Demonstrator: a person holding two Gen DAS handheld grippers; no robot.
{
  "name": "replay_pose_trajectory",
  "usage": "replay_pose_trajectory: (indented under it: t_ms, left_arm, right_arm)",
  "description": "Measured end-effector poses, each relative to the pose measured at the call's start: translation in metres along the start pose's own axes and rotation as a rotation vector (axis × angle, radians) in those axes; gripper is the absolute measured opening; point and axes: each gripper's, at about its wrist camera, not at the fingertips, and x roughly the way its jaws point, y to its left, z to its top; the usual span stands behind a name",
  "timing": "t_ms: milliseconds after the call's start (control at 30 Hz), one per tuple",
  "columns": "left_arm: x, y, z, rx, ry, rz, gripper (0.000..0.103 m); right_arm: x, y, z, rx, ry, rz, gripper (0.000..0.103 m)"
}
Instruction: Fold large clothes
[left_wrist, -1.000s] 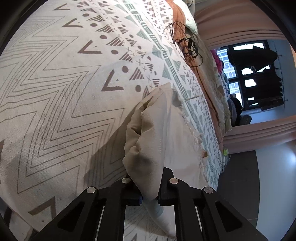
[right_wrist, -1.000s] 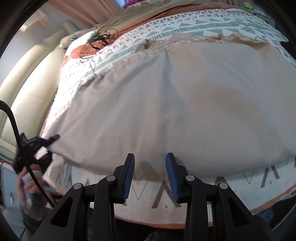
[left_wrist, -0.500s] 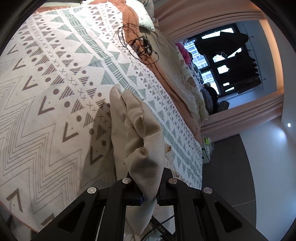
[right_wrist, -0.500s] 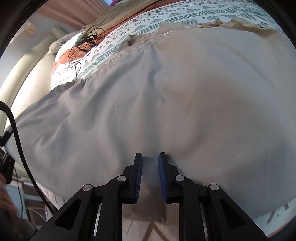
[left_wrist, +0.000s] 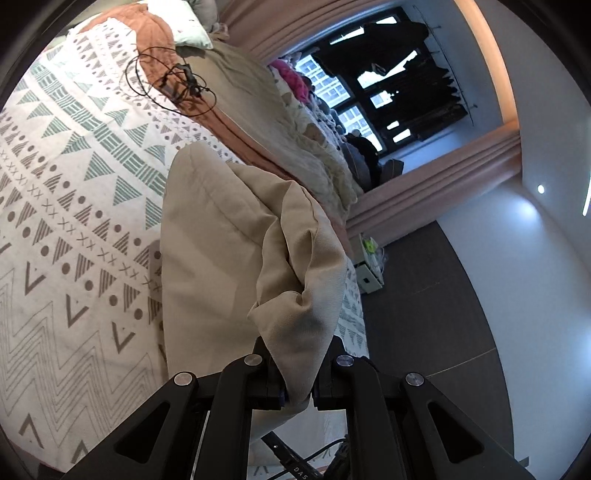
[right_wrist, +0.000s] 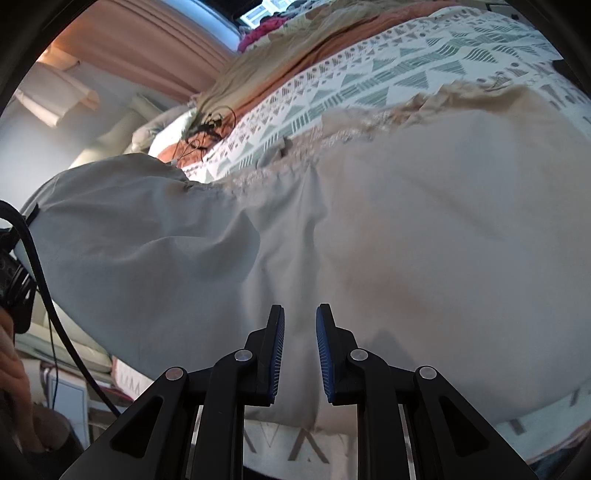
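A large beige garment (right_wrist: 406, 229) lies spread on a patterned bed cover (right_wrist: 388, 70). My left gripper (left_wrist: 297, 391) is shut on a bunched corner of the garment (left_wrist: 295, 280) and holds it lifted above the bed; the lifted part shows at the left of the right wrist view (right_wrist: 129, 236). My right gripper (right_wrist: 300, 332) hovers over the garment's near edge with its blue-padded fingers a narrow gap apart and nothing gripped between them.
A tangle of black cable (left_wrist: 173, 81) lies on the orange blanket (left_wrist: 155, 33) near a pillow (left_wrist: 192, 33). Dark floor (left_wrist: 424, 295) and a window (left_wrist: 369, 96) are beyond the bed. A black cable (right_wrist: 55, 314) hangs at left.
My left gripper has lifted the garment corner higher and swung it toward the window side. My right gripper closed from wide open to a narrow gap and moved in over the garment's edge.
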Motion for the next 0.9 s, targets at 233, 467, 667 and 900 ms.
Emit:
replay_pose_trajectory:
  t_ms: [233,467,667,900]
  left_arm:
    - [0.042,-0.044,-0.014,0.047,0.055,-0.002,0.009]
    - [0.103,-0.078,-0.036,0.072,0.120,0.027,0.009]
    - [0.157,-0.102,-0.073,0.100,0.225,0.036,0.009]
    - [0.209,-0.126,-0.138,0.162,0.378,0.024,0.009]
  right_arm:
    - [-0.058,-0.044,0.004,0.070,-0.090,-0.003,0.019]
    - [-0.113,-0.100,-0.003,0.163,-0.172,-0.055,0.019]
    - [-0.148,-0.143,-0.023,0.241,-0.203,-0.105,0.019]
    - [-0.180,-0.184,-0.044,0.309,-0.225,-0.136,0.019]
